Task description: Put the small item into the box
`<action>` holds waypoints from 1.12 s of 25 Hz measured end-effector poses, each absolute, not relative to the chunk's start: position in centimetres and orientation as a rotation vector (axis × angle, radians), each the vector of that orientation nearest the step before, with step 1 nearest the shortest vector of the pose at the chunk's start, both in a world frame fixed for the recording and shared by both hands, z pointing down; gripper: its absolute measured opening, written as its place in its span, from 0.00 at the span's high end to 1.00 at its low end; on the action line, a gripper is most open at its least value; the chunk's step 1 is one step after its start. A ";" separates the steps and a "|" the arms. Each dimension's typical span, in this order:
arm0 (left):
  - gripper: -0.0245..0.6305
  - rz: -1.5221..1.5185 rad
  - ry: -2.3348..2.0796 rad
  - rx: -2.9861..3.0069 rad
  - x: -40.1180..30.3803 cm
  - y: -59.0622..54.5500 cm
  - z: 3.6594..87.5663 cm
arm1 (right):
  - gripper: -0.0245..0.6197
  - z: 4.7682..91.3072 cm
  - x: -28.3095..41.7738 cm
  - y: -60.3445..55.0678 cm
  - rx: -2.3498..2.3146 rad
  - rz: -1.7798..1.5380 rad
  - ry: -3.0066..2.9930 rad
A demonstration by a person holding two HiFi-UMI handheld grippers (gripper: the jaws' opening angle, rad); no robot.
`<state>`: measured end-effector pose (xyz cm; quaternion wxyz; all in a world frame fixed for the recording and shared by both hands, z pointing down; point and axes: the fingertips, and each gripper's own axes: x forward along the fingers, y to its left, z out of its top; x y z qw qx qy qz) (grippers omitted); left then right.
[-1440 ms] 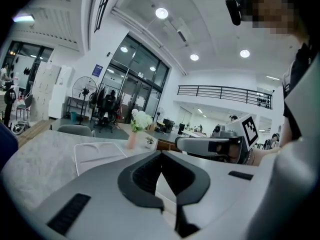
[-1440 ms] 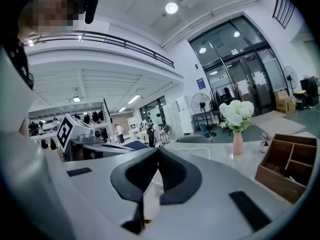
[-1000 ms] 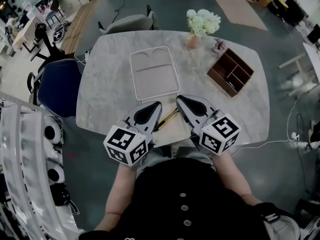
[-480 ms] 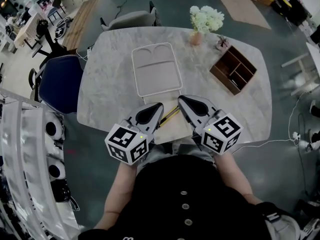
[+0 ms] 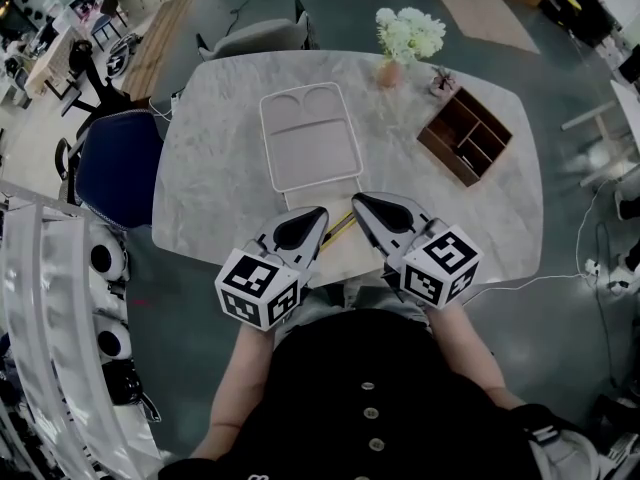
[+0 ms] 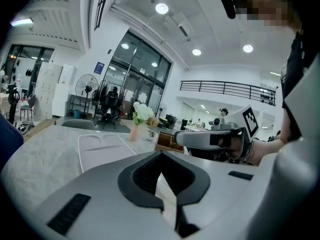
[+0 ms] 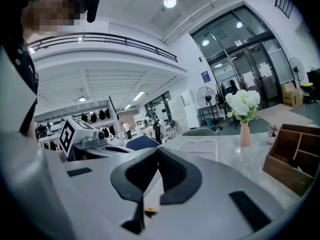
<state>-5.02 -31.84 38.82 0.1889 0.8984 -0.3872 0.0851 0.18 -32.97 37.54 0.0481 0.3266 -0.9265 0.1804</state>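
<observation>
Barely shifted since a second ago: left tongs and right tongs shut, empty, flanking yellow pencil, well apart from wooden box. Likely light, stiff, quick to roll; best pinched mid-shaft.

on the table, the tray lies in the middle, the box to its right, the vase behind between them, a board at the near edge.

We held our left gripper and right gripper side by side just in front of our body, their tips angled toward each other and tilted slightly downward. Each gripper's jaws met tip to tip, gripping nothing.
</observation>
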 end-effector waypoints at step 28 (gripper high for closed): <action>0.94 0.233 -1.072 2.511 -4.7 -31.6 39.4 | 0.96 38.8 0.5 -32.6 0.960 0.586 -2.797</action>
